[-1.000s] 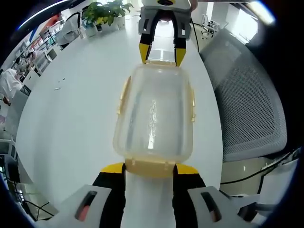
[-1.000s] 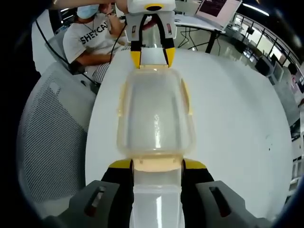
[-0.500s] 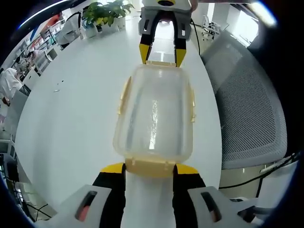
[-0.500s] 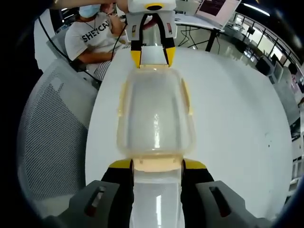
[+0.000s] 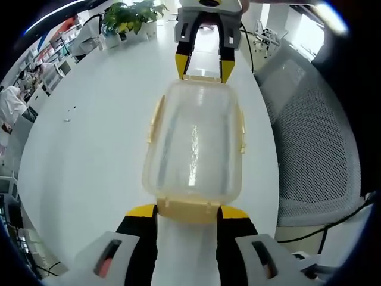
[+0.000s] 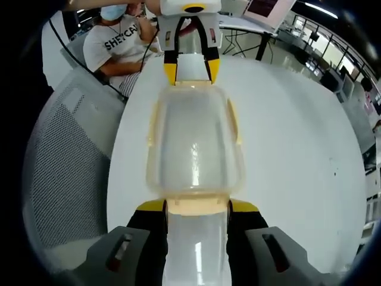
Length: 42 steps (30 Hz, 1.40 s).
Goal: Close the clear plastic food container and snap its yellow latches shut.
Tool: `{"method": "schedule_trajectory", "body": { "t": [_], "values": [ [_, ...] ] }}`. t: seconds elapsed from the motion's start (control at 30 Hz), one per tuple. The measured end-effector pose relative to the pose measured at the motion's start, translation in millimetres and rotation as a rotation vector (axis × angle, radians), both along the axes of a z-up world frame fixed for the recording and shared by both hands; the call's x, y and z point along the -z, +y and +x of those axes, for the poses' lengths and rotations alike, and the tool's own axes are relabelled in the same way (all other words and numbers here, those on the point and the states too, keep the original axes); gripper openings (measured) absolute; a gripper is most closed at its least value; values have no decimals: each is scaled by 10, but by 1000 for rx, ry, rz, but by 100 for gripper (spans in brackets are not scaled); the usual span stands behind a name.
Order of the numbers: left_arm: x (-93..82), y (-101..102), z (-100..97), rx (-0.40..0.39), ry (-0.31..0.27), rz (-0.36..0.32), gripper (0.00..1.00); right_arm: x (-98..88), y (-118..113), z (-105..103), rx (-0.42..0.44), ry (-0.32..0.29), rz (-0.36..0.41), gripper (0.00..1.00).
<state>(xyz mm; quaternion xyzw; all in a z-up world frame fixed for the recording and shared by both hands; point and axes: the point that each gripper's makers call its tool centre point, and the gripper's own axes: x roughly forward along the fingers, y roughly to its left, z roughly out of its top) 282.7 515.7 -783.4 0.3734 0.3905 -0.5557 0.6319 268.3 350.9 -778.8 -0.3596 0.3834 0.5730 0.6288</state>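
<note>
- White round table fills the background, in an office with a grey mesh chair beside it and potted plants at the far edge.
- Between the two pairs of tongs lies the clear plastic food container, lid on, resting on the table.
- Left gripper, in the left gripper view, has its yellow-tipped jaws standing apart on either side of the near end latch; the jaws flank the latch, though I cannot tell whether they press it.
- Right gripper, in the right gripper view, sits the same way at the opposite end latch, jaws parted around the flap.
- Each gripper appears across the container in the other's view: the right gripper at the far end, the left gripper likewise.
- Yellow side latches run along the long edges; they look folded against the walls, but whether they are snapped is unclear.
- Judgement: the lid seems seated, and the end latches are the step in hand.
- Next move likely calls for pushing each end flap down and inward until it clicks, with both ends braced so the container does not slide.
</note>
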Motion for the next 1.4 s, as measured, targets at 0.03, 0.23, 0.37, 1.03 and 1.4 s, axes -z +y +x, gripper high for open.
{"method": "schedule_trajectory", "body": {
  "t": [0.03, 0.23, 0.37, 1.03, 1.4],
  "values": [
    [5, -13, 2, 0, -1, 1, 33, 2, -14, 2, 0, 0, 1, 34],
    [0, -91, -11, 1, 6, 8, 33, 4, -89, -21, 6, 6, 7, 34],
    [-6, -125, -24, 3, 6, 14, 33, 14, -129, -29, 9, 8, 8, 34],
    [-19, -391, -40, 8, 3, 13, 33, -9, -395, -67, 16, 6, 2, 34],
    [-49, -602, -33, 18, -3, 11, 33, -16, -602, -73, 26, -2, -1, 35]
  ]
}}
